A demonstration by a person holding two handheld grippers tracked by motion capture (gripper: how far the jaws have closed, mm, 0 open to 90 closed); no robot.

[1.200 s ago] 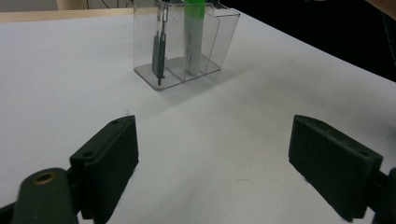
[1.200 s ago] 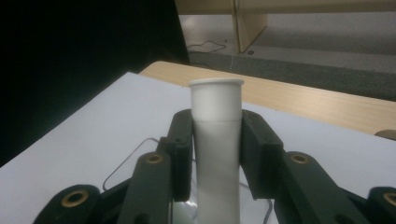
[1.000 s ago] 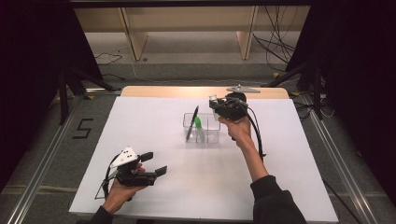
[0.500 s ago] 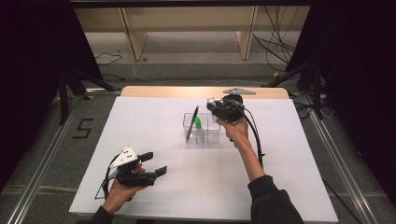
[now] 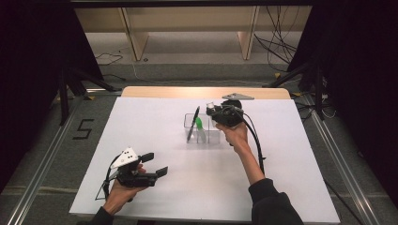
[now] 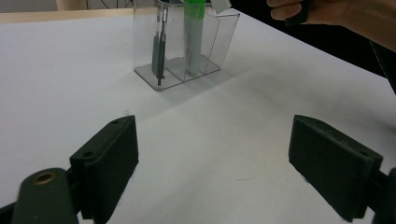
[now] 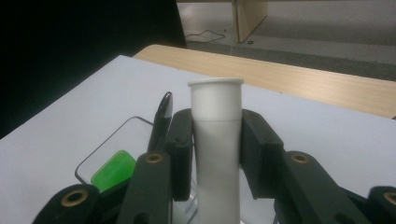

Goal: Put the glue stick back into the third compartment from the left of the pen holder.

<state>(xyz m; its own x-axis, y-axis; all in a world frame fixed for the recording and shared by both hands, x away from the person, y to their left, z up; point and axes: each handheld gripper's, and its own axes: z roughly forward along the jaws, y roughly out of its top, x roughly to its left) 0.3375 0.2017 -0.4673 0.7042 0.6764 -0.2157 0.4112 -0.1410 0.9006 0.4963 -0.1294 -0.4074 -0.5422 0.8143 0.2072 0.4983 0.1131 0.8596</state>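
A clear plastic organizer (image 5: 202, 136) with compartments stands on the white table (image 5: 141, 126) right of centre. A green marker (image 5: 199, 123) and a flat black item (image 5: 192, 123) stand in it. My right gripper (image 5: 212, 110) hovers at the organizer's right end, shut on an upright white tube (image 7: 215, 135); below its jaws lie the marker's cap (image 7: 112, 175) and the black item (image 7: 161, 119). My left gripper (image 5: 156, 164) rests open near the table's front left, nothing between its jaws. From the left gripper view (image 6: 212, 168) the organizer (image 6: 187, 51) stands well ahead.
A black cable (image 5: 257, 145) trails from the right gripper along the forearm. A wooden strip (image 5: 164, 92) runs along the table's far edge. Beyond it are shelf legs (image 5: 247, 37) and floor cables. A "5" mark (image 5: 83, 129) lies on the floor at left.
The right gripper with the white tube has shifted slightly toward the organizer. The left gripper has stayed where it was.
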